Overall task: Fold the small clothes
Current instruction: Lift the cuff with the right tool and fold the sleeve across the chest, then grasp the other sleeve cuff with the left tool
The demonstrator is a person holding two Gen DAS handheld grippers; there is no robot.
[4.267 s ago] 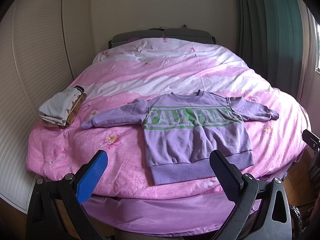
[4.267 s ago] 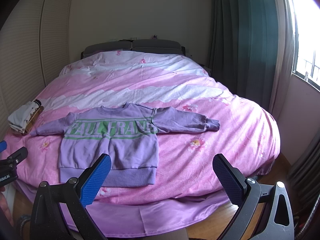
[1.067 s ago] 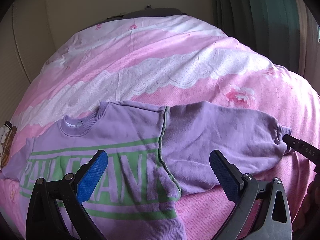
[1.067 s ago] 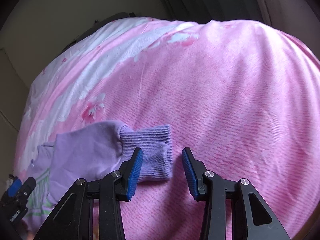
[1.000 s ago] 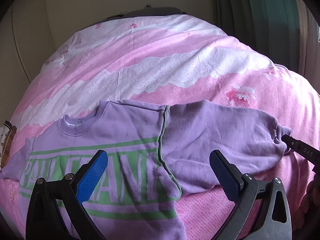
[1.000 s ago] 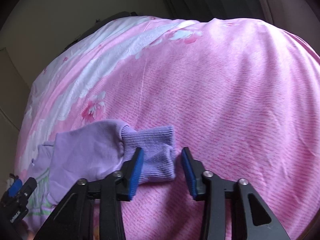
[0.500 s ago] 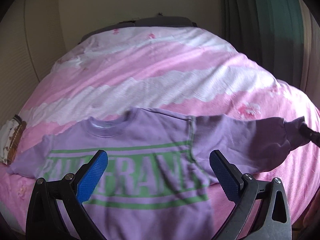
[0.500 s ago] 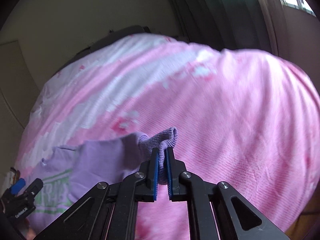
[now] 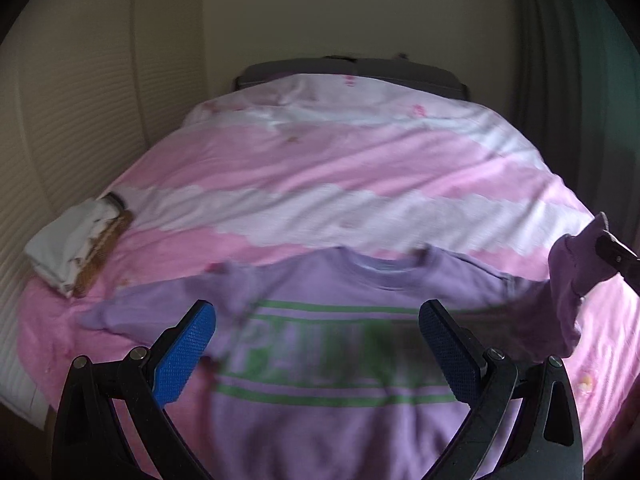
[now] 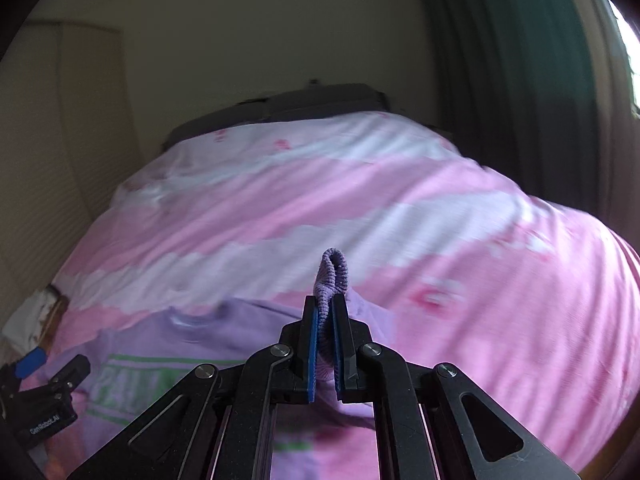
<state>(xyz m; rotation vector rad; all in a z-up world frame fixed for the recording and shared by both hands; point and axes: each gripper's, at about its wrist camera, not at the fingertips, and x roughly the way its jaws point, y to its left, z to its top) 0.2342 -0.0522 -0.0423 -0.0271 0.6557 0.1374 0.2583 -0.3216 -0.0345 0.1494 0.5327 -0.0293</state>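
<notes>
- right tongs [image 10: 325, 340] clamped on ribbed cuff [image 10: 332, 276] of purple sweatshirt [image 9: 320, 344], cuff sticks up out of the blue pads
- that sleeve [image 9: 560, 280] is lifted off the bed [image 9: 320, 184], drooping from the grip at right edge of left wrist view
- sweatshirt body flat on pink-white duvet, front up, green lettering; other sleeve lying out to the left
- left tongs [image 9: 320, 356] wide apart, nothing between them, over sweatshirt's lower half
- folded pale clothes stack [image 9: 76, 248] at bed's left edge, well apart

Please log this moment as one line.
right tongs: shut on cuff | left tongs: open, empty | sweater: on bed
</notes>
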